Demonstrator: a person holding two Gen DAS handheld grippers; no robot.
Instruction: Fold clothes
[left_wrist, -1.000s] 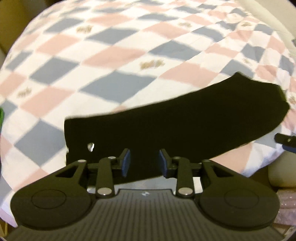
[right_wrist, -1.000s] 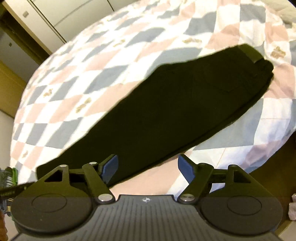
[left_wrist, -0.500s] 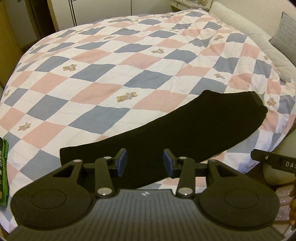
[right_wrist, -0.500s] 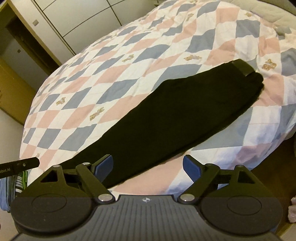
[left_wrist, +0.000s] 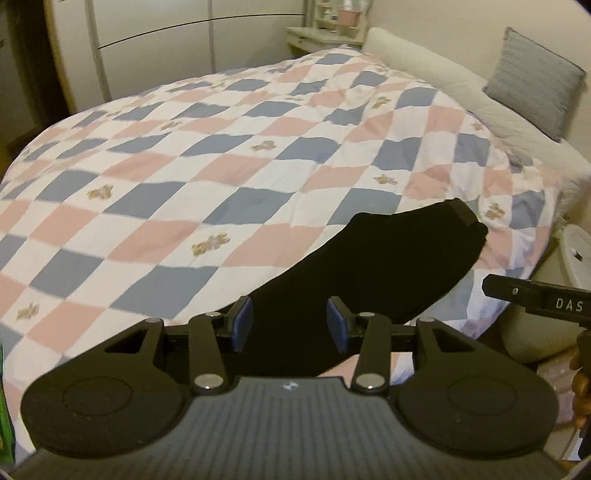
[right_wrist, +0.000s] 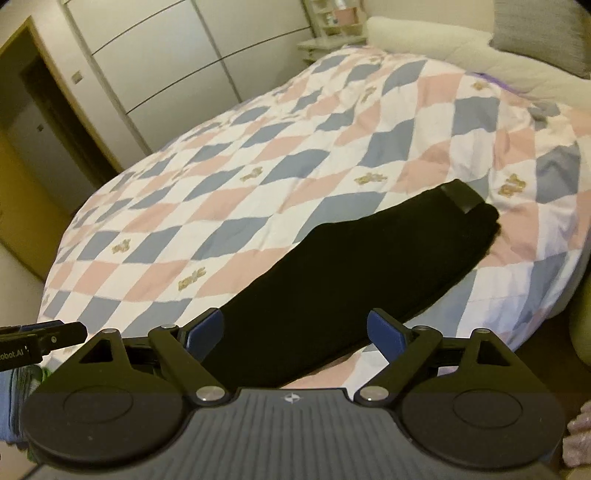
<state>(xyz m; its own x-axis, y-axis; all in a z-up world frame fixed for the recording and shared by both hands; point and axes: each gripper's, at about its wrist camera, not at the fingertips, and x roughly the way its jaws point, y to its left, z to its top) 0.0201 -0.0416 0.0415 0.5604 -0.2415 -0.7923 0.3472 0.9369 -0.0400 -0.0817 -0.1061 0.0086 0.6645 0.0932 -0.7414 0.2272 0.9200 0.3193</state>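
Black trousers (left_wrist: 373, 266) lie folded lengthwise in one long strip near the front edge of the bed, waistband (right_wrist: 461, 195) at the far right end. My left gripper (left_wrist: 290, 326) hangs open above and in front of the strip, nothing between its blue pads. In the right wrist view the same trousers (right_wrist: 343, 280) run diagonally away from my right gripper (right_wrist: 295, 332), which is wide open and holds nothing. The near end of the trousers is hidden behind both gripper bodies.
A checked pink, blue and white quilt (left_wrist: 229, 155) covers the bed. A white bolster (left_wrist: 443, 70) and a grey cushion (left_wrist: 532, 81) lie at the far right. White wardrobe doors (right_wrist: 177, 59) stand behind. The other gripper's tip (left_wrist: 535, 301) shows at the right edge.
Both grippers have lifted and drawn back from the trousers, so more of the bed and room shows. The left gripper's jaws have widened. The trousers stay flat where they lay.
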